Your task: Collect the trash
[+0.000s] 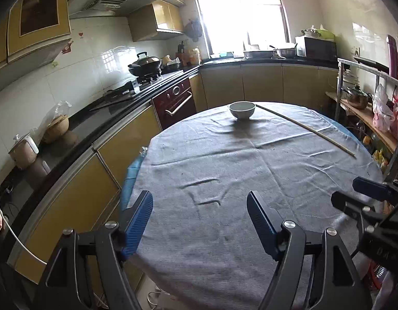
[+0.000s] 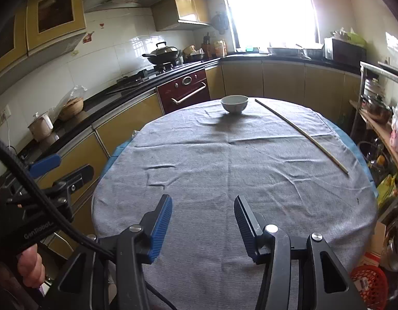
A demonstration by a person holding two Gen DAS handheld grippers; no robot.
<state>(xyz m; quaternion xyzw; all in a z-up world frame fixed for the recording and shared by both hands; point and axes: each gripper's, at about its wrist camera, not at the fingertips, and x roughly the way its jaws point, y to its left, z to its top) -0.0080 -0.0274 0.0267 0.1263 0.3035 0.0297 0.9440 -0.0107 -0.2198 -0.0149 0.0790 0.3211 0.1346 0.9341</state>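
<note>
A round table under a grey cloth [image 1: 224,180] [image 2: 224,170] fills both views. A white bowl [image 1: 241,109] [image 2: 234,104] stands at its far edge. A long thin wooden stick [image 1: 304,128] [image 2: 302,133] lies on the cloth to the right of the bowl. My left gripper [image 1: 200,206] is open and empty over the near left part of the table. My right gripper [image 2: 203,206] is open and empty over the near edge; it also shows at the right in the left wrist view [image 1: 364,193]. The left gripper shows at the left in the right wrist view [image 2: 59,170].
A kitchen counter [image 1: 101,113] with a stove and a wok [image 1: 144,66] runs along the left and back. A metal shelf rack [image 1: 366,98] with pots and bags stands right of the table. A red basket [image 2: 370,284] sits on the floor at the near right.
</note>
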